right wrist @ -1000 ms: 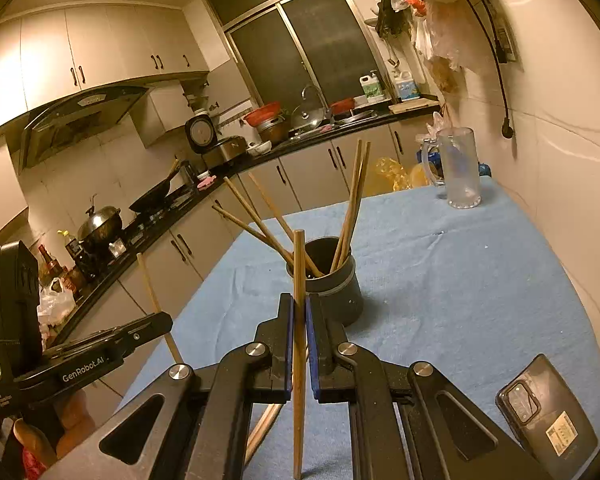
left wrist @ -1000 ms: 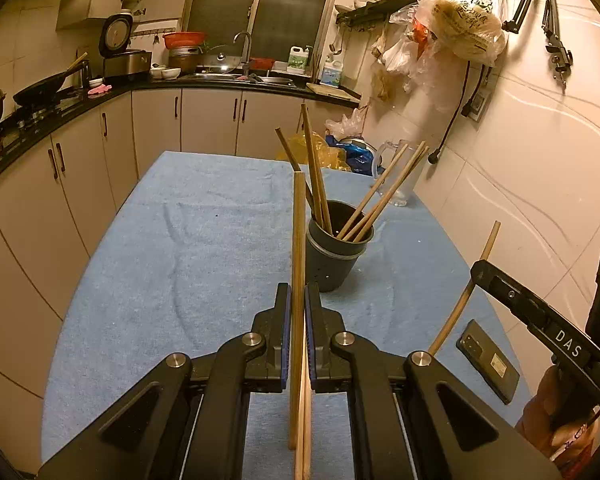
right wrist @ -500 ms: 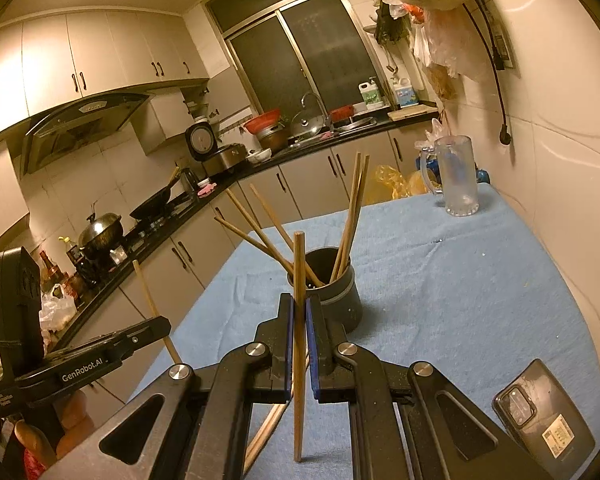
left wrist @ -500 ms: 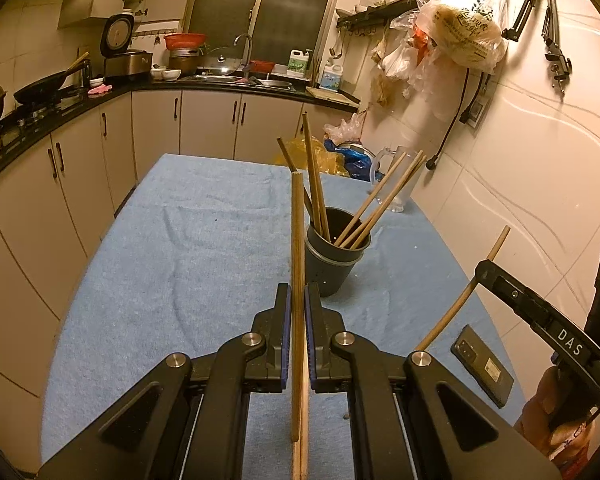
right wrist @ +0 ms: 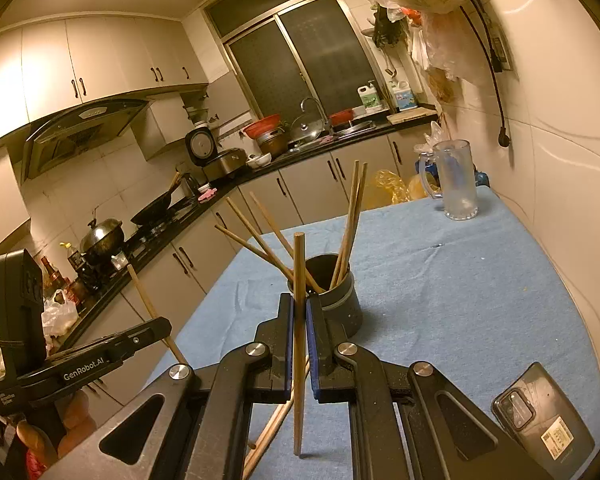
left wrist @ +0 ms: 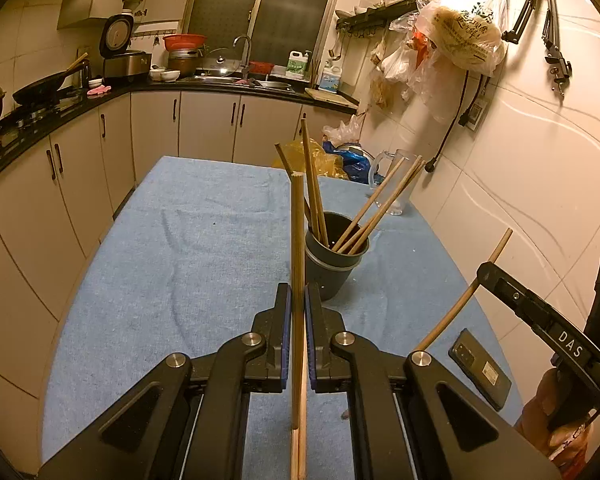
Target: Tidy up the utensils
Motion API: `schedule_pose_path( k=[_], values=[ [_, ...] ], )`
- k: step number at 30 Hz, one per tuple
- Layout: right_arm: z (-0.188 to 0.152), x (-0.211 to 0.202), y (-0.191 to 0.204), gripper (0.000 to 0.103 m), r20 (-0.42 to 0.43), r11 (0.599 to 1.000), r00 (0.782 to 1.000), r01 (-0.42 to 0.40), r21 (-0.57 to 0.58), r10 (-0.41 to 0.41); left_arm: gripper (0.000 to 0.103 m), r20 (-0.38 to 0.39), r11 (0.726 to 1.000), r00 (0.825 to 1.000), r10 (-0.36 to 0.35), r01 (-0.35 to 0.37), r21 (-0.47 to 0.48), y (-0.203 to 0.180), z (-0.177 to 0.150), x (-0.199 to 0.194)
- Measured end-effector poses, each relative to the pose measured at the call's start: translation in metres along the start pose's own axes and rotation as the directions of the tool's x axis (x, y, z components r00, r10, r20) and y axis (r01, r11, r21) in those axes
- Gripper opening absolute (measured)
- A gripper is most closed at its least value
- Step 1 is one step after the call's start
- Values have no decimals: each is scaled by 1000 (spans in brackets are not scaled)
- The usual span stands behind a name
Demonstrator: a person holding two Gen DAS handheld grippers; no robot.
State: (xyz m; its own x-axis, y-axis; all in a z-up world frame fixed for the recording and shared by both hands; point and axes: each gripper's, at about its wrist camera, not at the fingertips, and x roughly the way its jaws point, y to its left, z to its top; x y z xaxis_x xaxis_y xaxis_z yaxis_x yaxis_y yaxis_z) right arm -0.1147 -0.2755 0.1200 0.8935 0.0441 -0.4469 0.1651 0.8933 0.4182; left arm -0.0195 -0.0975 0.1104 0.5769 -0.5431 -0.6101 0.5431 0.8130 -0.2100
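Observation:
A dark round holder cup stands on the blue table cloth with several wooden chopsticks leaning in it; it also shows in the right wrist view. My left gripper is shut on a wooden chopstick, held upright just in front of the cup. My right gripper is shut on another wooden chopstick, held upright close to the cup. More loose chopsticks lie on the cloth under the right gripper. The right gripper shows at the right of the left wrist view.
A black phone lies on the cloth near the right edge, also in the left wrist view. A glass mug stands at the far right corner by the tiled wall. Kitchen cabinets and a counter run along the left and back.
Both grippers have pulled back a little from the cup and risen slightly, each still holding its chopstick. The cup looks smaller and farther away.

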Motion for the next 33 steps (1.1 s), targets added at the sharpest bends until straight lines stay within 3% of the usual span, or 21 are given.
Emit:
schedule_pose_path(
  k=[33],
  values=[
    [3, 0, 0, 7, 3, 1000, 1000, -2, -1, 2, 6, -3, 1000, 1000, -2, 2, 15, -2, 7, 4]
  ],
)
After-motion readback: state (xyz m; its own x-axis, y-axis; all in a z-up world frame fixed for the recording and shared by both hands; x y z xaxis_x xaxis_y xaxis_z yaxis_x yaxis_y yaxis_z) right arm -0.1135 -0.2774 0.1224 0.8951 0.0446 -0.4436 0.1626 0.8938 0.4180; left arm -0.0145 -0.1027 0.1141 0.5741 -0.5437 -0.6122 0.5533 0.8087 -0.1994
